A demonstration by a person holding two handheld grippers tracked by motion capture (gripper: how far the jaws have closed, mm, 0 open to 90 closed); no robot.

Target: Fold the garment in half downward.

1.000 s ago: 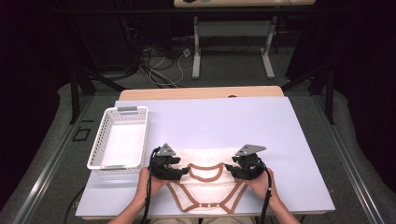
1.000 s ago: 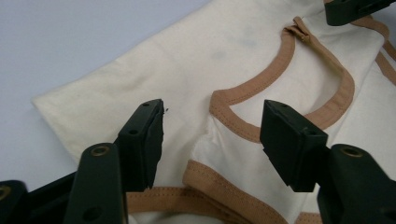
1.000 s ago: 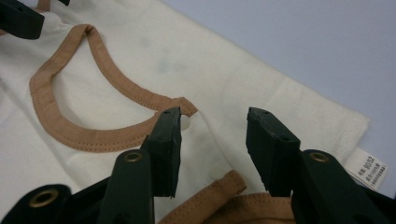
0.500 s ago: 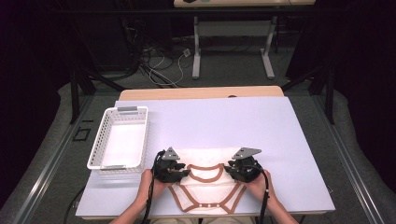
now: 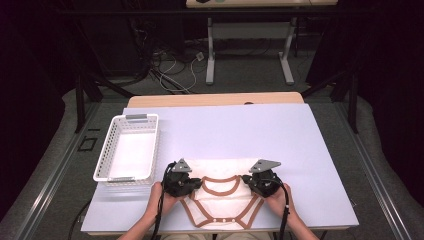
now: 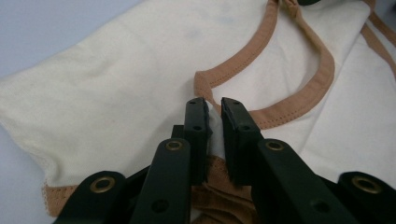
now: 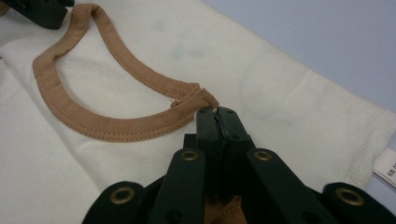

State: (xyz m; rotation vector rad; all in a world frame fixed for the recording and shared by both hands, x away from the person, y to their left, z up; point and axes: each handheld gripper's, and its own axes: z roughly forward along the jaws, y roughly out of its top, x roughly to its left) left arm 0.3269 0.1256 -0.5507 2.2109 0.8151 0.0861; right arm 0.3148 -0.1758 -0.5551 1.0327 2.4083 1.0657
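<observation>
Both grippers, left gripper point(image 5: 192, 184) and right gripper point(image 5: 250, 182), are clamping the bodysuit point(image 5: 222, 202) shoulders at lower centre; lifting evenly should keep it flat.

One cream bodysuit point(image 5: 220, 202) with brown trim is lying on one table point(image 5: 300, 150), its neckline running between the two sets of jaws. Two grippers are working on it, the left gripper point(image 5: 192, 186) and the right gripper point(image 5: 250, 184). One white basket point(image 5: 112, 150) is sitting beyond the left jaws, off to their outer side.
</observation>
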